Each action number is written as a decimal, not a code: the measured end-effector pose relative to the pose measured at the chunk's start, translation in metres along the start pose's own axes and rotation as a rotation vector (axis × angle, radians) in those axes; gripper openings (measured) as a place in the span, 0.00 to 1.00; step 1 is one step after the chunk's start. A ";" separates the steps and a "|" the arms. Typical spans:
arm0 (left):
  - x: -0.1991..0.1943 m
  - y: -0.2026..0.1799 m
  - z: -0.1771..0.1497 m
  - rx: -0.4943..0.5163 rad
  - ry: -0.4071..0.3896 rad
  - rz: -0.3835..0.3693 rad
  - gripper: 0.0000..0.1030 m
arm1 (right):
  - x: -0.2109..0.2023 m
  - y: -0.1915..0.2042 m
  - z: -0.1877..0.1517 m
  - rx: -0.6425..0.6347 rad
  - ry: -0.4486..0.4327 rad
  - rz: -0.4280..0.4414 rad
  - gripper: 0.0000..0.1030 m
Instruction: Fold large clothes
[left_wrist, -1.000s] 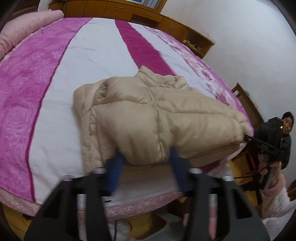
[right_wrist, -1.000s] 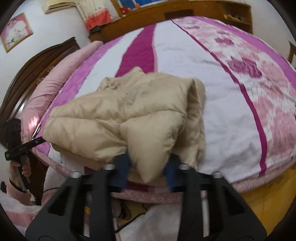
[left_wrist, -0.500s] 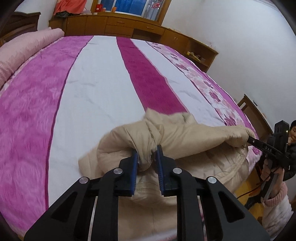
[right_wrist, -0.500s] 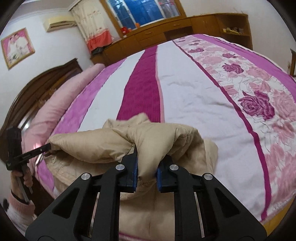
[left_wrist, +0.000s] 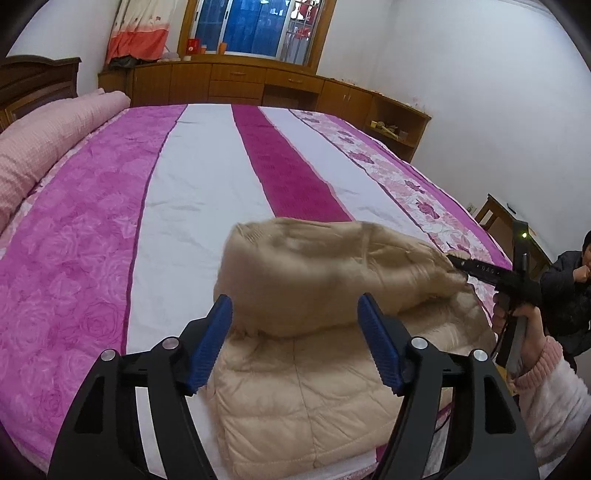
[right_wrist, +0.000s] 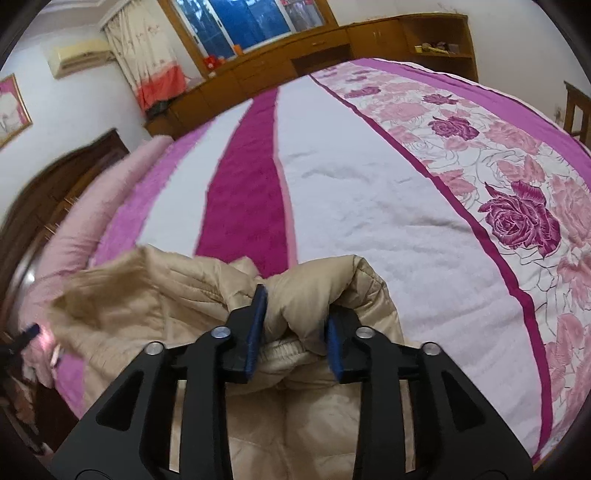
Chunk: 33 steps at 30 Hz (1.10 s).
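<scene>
1. The beige padded jacket (left_wrist: 332, 354) lies at the near edge of the bed (left_wrist: 192, 192), its upper half folded over the lower half, the fold blurred in the left wrist view
2. Left tongs (left_wrist: 295, 343): half a second ago they pinched a bunch of the jacket; now the blue pads stand wide and are opening, the folded cloth beyond and between them but untouched
3. Right tongs (right_wrist: 293, 332): earlier clamped tight on a fold; now the jaws are opening, yet a bunch of jacket sits between the pads and touches both
4. In the left view the right tongs' tip (left_wrist: 476, 267) meets the jacket's far corner, a hand (left_wrist: 517, 325) in a pink cuff behind it
5. A seated person (left_wrist: 572, 291) is beside the bed; wooden cabinets (left_wrist: 240, 83) line the far wall; a pink bolster (left_wrist: 44, 147) lies at the bed's left
</scene>
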<state>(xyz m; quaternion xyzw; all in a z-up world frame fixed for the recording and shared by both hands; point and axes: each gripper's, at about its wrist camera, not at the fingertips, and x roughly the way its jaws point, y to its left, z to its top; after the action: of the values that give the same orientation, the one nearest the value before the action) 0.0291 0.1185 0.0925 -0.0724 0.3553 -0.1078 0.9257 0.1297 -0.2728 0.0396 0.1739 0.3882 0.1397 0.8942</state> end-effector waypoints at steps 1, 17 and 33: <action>-0.001 -0.001 -0.002 -0.004 0.001 -0.005 0.67 | -0.005 0.000 0.000 0.003 -0.007 0.015 0.44; 0.089 -0.002 -0.036 -0.015 0.094 0.034 0.67 | -0.039 0.009 -0.041 -0.088 -0.011 -0.080 0.58; 0.150 0.020 -0.055 -0.047 0.169 0.085 0.68 | 0.031 -0.021 -0.057 -0.055 0.012 -0.228 0.52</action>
<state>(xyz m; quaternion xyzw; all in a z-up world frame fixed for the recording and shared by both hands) 0.1036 0.0975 -0.0487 -0.0694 0.4373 -0.0657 0.8942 0.1102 -0.2682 -0.0260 0.1032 0.4069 0.0487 0.9063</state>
